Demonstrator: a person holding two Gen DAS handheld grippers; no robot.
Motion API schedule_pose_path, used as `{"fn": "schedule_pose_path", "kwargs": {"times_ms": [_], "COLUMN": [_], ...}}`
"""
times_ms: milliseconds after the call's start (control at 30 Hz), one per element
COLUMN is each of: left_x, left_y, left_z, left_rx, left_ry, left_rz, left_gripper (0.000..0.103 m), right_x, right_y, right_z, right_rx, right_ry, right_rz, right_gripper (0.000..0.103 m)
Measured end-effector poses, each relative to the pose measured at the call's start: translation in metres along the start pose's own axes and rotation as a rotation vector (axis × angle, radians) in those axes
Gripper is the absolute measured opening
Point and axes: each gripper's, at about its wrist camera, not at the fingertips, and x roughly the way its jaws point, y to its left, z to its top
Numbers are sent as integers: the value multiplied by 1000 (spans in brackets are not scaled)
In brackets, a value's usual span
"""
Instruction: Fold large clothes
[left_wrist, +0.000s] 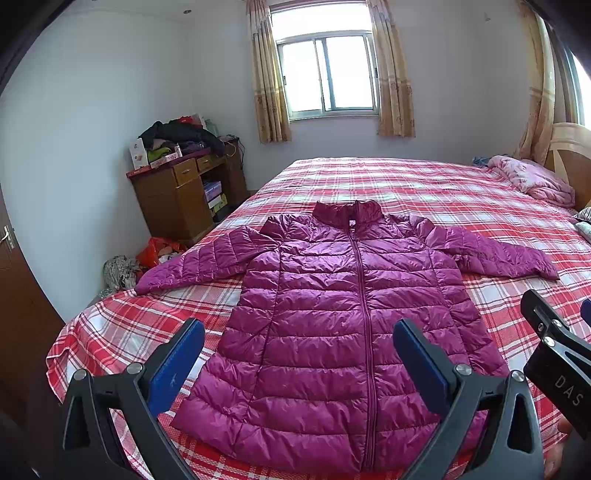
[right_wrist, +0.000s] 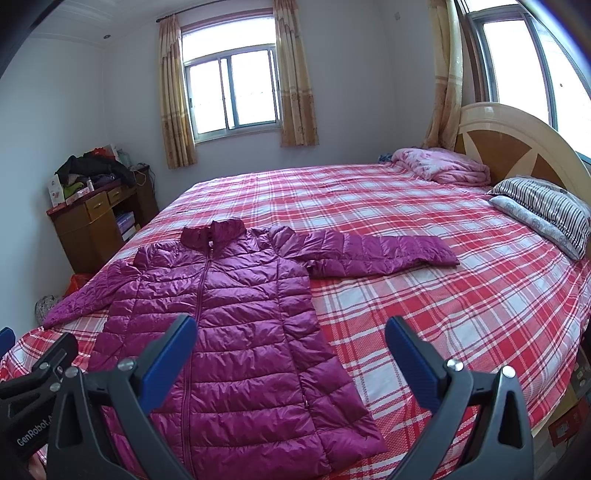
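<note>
Your left gripper (left_wrist: 299, 341) and right gripper (right_wrist: 291, 338) both hang above the bed (right_wrist: 424, 295) with their blue pads (left_wrist: 177, 363) spread wide and nothing between them. Below them the jacket (left_wrist: 332, 314) lies flat and zipped on the plaid sheet, hem toward you, collar away, both sleeves (right_wrist: 384, 253) stretched out sideways. Past the bed's far left corner, the desk (left_wrist: 177, 199) has clothes (left_wrist: 177, 134) heaped on top and boxes (left_wrist: 216, 195) stacked in its open compartment.
</note>
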Motion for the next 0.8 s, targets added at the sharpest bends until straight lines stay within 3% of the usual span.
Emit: {"fn": "schedule_pose_path", "kwargs": {"times_ms": [800], "left_x": [2], "left_y": [-3], "left_z": [-1], "left_rx": [7], "left_ry": [9], "left_rz": [-5], "left_gripper": [102], "right_x": [5], "right_y": [-3], "right_z": [-2], "right_rx": [3], "right_ry": [32], "right_rz": [-5], "right_gripper": [103]}}
